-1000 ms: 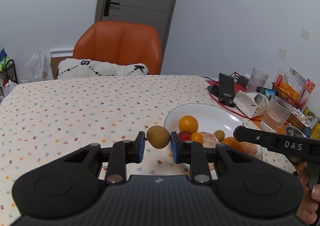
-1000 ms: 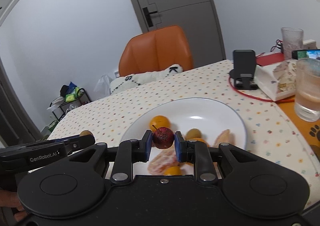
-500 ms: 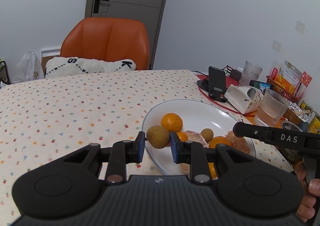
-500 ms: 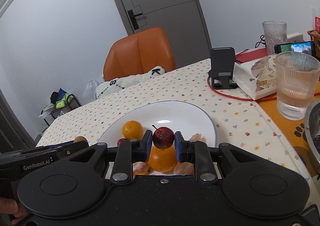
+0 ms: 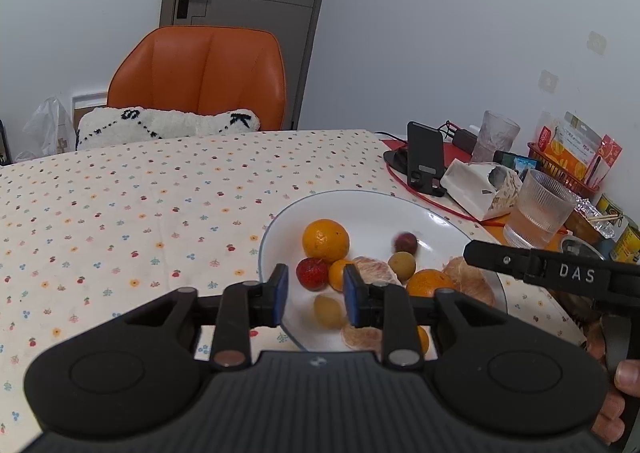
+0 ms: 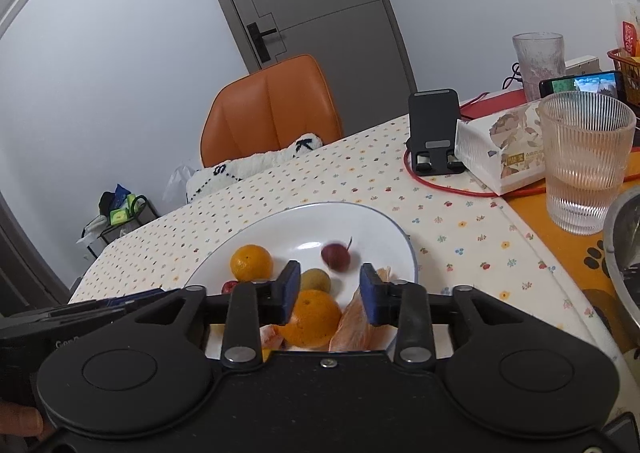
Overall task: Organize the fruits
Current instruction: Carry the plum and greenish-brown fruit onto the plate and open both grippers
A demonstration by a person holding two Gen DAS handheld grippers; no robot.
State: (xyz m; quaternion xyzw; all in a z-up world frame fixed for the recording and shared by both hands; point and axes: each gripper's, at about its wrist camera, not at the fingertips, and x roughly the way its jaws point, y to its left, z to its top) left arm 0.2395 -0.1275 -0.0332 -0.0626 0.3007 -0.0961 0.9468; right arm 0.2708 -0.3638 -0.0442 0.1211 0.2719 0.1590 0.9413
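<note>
A white plate (image 5: 360,193) on the dotted tablecloth holds a large orange (image 5: 326,240), a red strawberry-like fruit (image 5: 311,273), a longan (image 5: 402,265), a second orange (image 5: 427,283) and peeled citrus pieces (image 5: 474,281). My left gripper (image 5: 314,293) is open over the plate's near left rim. A brown longan (image 5: 328,311) is blurred just below its fingers. My right gripper (image 6: 330,293) is open above the plate's near side. A dark red stemmed fruit (image 6: 336,256) is blurred on the plate (image 6: 320,207) ahead of it.
Right of the plate are a ribbed glass of water (image 6: 584,165), a tissue box (image 6: 500,151), a black phone stand (image 6: 434,131) with a red cable, and a metal bowl (image 6: 624,253). An orange chair (image 5: 200,73) with a white cushion is at the far edge.
Both grippers have opened. The brown longan has dropped from the left one and the dark red fruit from the right one, both onto the plate and still blurred with motion.
</note>
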